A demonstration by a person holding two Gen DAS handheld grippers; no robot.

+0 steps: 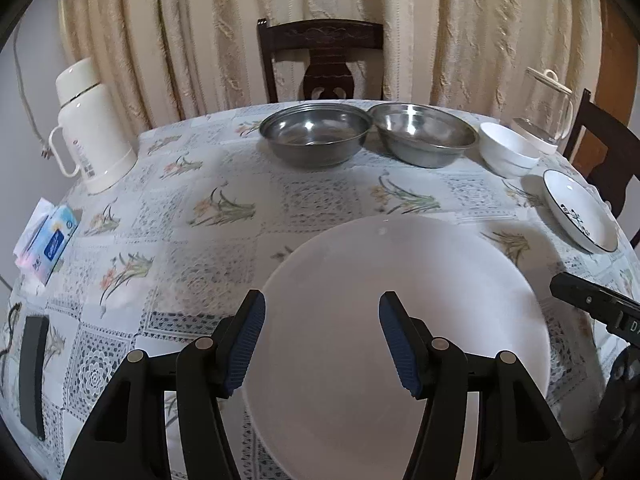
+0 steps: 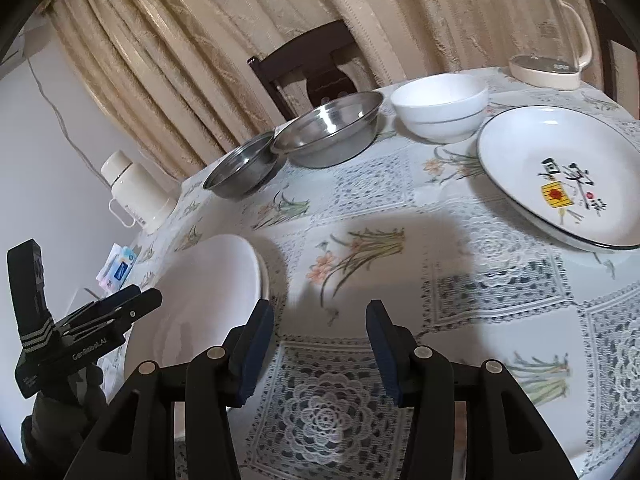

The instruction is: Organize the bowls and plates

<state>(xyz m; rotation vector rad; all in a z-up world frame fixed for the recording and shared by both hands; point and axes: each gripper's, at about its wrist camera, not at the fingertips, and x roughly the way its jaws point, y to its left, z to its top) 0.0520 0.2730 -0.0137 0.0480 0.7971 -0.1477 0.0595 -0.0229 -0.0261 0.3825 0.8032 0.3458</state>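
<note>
- Left gripper (image 1: 322, 340): fingers apart, hovering over the big white plate (image 1: 400, 320), gripping nothing.
- Right gripper (image 2: 320, 348): fingers apart above bare tablecloth; the white plate (image 2: 208, 300) lies at its 10 o'clock.
- On the bench (image 1: 224, 184), at the left gripper's 12 o'clock: two steel bowls (image 1: 316, 132) touching side by side.
- At 1 o'clock: white bowls (image 1: 506, 154), stacked.
- At 2 o'clock: printed plate (image 1: 580, 210).

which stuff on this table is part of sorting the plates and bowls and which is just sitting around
For the job:
white plate
painted plate
white bowls
two steel bowls

Lying about:
thermos
glass kettle
tissue pack
black remote
chair
</note>
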